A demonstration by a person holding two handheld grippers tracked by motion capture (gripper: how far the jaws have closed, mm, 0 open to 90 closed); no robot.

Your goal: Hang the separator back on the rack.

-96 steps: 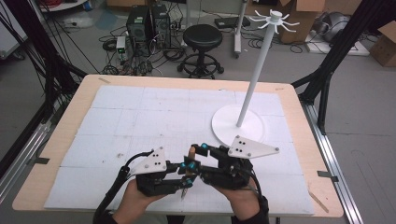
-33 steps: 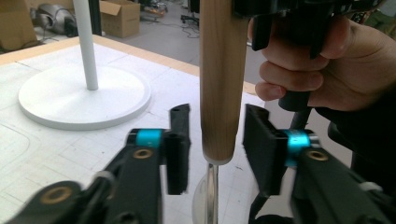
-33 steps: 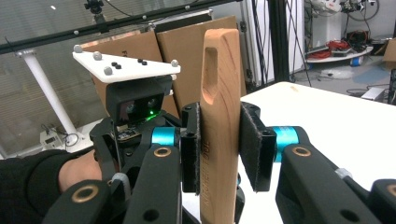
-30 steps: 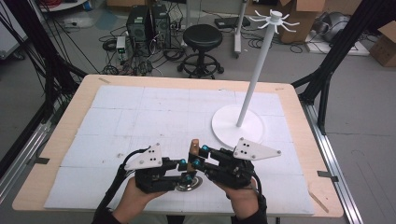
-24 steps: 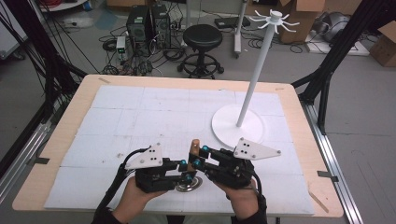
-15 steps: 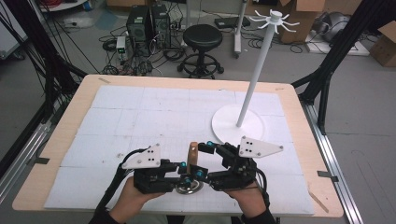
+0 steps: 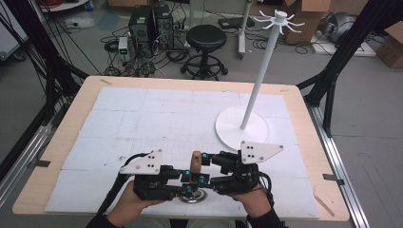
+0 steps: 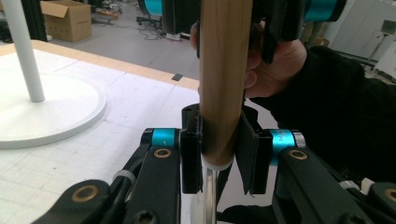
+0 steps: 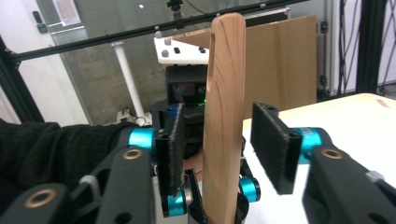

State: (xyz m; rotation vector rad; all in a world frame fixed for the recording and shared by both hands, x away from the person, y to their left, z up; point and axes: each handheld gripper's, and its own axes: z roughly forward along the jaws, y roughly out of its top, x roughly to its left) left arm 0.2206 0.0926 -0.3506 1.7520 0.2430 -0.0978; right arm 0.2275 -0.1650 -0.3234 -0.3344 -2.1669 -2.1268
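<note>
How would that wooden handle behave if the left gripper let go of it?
The wooden handle looks stiff and probably light. It stands upright on a thin metal shaft, so it would likely tip over. Its smooth, rounded sides may let it roll.

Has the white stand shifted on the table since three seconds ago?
No. The white stand keeps its base in the same spot beside the right edge of the table.

We record: wooden handle [image 7: 195, 161] upright between left gripper [image 7: 186, 183] and right gripper [image 7: 204, 168], near table's [image 7: 62, 147] front edge; stand [image 7: 242, 129] behind, to the right.
</note>
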